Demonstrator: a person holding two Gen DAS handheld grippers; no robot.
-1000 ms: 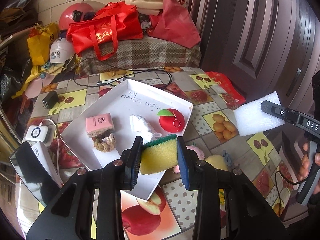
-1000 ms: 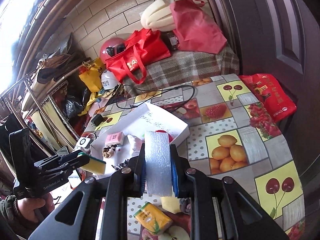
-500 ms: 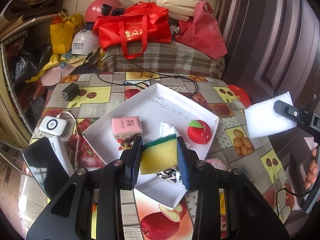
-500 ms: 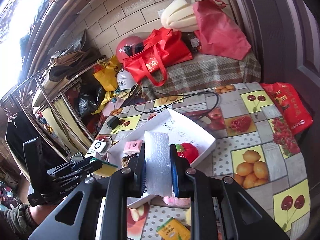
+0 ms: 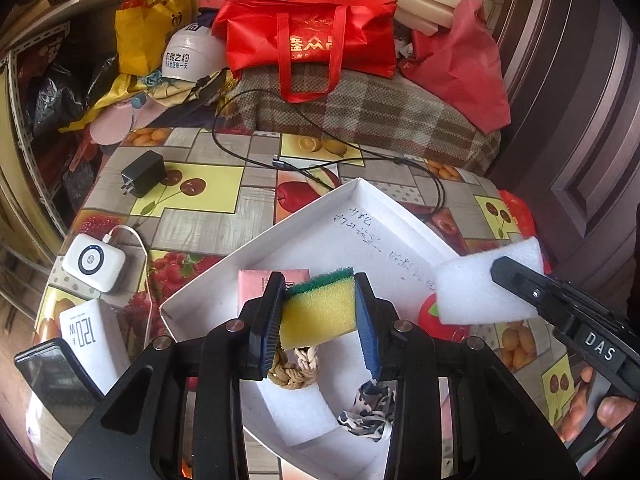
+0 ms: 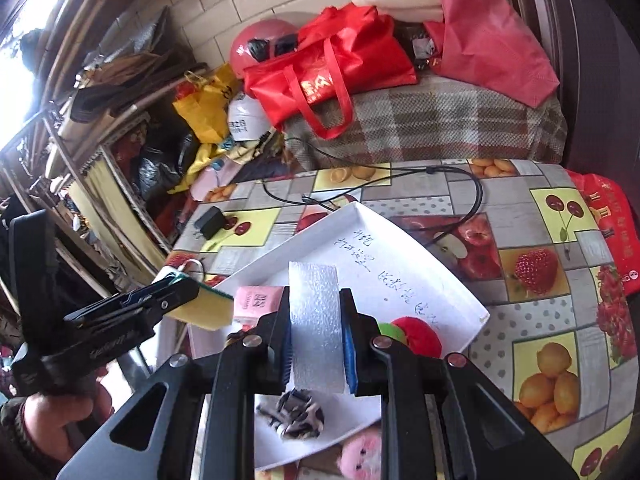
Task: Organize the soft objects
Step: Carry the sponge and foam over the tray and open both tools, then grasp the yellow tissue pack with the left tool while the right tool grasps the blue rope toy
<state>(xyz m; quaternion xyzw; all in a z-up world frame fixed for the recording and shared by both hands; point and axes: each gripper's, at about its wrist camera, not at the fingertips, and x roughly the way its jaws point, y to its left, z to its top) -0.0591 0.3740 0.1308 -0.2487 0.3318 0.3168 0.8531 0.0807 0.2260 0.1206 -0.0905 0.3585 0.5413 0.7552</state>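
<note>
Two claws, both loaded: my left claw (image 5: 320, 314) pinches the yellow sponge (image 5: 318, 310) at frame centre, over the white tray (image 5: 404, 204); my right claw (image 6: 316, 344) clamps the white foam (image 6: 316, 320), lower centre. Careless release could bounce either out.

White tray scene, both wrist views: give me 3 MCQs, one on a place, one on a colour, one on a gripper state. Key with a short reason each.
1. Where is the pink packet?
A. inside the white tray
B. on the plaid blanket
C. beside the black charger

2. What colour is the scrub layer on the sponge?
A. red
B. green
C. blue

3. What is the right gripper doing?
A. open, empty
B. shut, empty
C. shut on the white foam block

Key: 1 A, it lies on the tray floor. 2 B, a green layer tops the yellow foam. 3 C, both pads press the block's sides.
</note>
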